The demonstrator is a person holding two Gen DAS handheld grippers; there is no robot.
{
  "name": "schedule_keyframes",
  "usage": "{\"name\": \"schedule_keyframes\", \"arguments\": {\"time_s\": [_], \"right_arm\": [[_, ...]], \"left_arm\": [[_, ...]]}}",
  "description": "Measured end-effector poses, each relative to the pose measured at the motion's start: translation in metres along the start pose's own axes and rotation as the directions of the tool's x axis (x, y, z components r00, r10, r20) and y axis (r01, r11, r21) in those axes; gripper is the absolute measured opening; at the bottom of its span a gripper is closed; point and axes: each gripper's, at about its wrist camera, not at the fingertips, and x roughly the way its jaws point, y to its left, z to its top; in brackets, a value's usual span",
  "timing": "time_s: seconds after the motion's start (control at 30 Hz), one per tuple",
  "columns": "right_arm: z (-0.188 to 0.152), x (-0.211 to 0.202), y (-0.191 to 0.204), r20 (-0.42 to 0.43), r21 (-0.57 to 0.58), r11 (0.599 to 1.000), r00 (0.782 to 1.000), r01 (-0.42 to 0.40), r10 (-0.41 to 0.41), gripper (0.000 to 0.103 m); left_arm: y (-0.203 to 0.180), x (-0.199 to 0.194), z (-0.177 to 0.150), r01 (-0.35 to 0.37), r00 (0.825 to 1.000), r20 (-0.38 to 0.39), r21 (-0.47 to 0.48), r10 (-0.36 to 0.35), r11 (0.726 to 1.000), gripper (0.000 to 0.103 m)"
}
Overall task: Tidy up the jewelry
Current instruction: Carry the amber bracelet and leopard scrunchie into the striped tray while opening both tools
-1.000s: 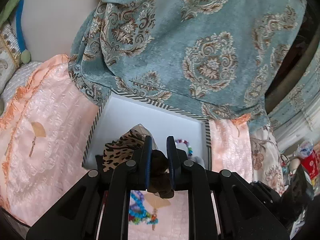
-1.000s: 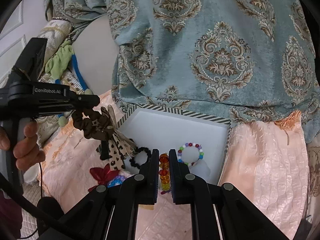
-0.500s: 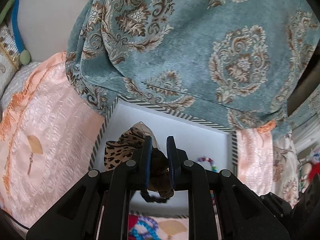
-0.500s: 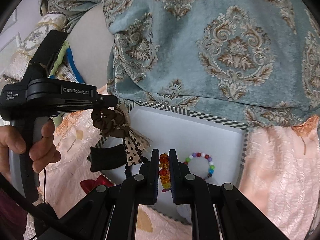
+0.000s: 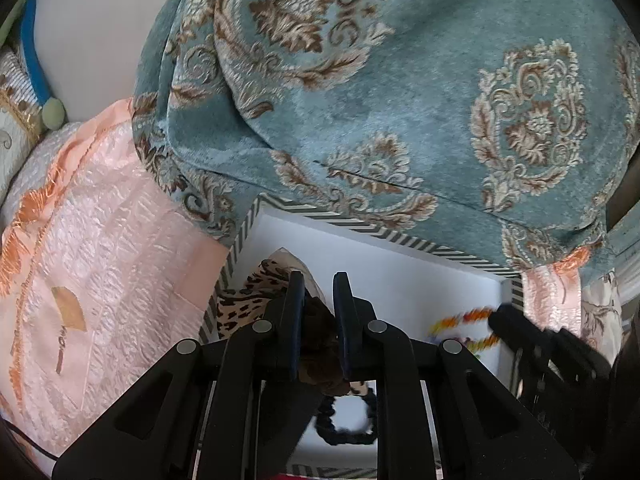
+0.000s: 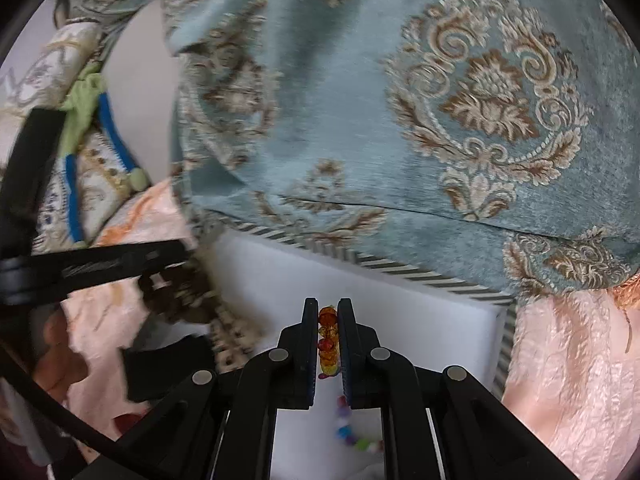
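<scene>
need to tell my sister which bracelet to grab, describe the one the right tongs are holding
Start at the white box with the striped rim, below the teal patterned blanket. Above its floor, the right tongs are shut on an amber and red bead bracelet. Its warm, clear orange beads set it apart from the pastel multicolour bead bracelet lying in the box beneath.
</scene>
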Motion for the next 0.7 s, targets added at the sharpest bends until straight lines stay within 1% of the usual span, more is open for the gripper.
{"name": "schedule_keyframes", "arguments": {"time_s": [0.2, 0.4, 0.57, 0.67, 0.7], "right_arm": [[0.000, 0.025, -0.031, -0.039, 0.032, 0.997, 0.997, 0.070, -0.069, 0.009], [-0.006, 0.037, -0.059, -0.074, 0.077, 0.988, 0.989, 0.135, -0.129, 0.009], [-0.009, 0.043, -0.067, -0.097, 0.090, 0.984, 0.984, 0.157, -0.148, 0.009], [-0.015, 0.049, -0.069, -0.138, 0.094, 0.981, 0.978, 0.171, -0.157, 0.009], [-0.017, 0.051, -0.069, -0.150, 0.090, 0.981, 0.976, 0.174, -0.160, 0.010]], "left_arm": [[0.013, 0.018, -0.006, -0.023, 1.000, -0.020, -0.012, 0.023, 1.000, 0.014], [0.018, 0.033, -0.014, -0.040, 0.999, -0.037, -0.016, 0.040, 0.999, 0.014], [0.015, 0.041, -0.019, -0.053, 0.998, -0.040, -0.004, 0.053, 0.999, 0.014], [0.014, 0.042, -0.024, -0.058, 0.998, -0.030, -0.002, 0.058, 0.998, 0.014], [0.015, 0.042, -0.025, -0.049, 0.999, -0.026, -0.012, 0.048, 0.999, 0.015]]}}
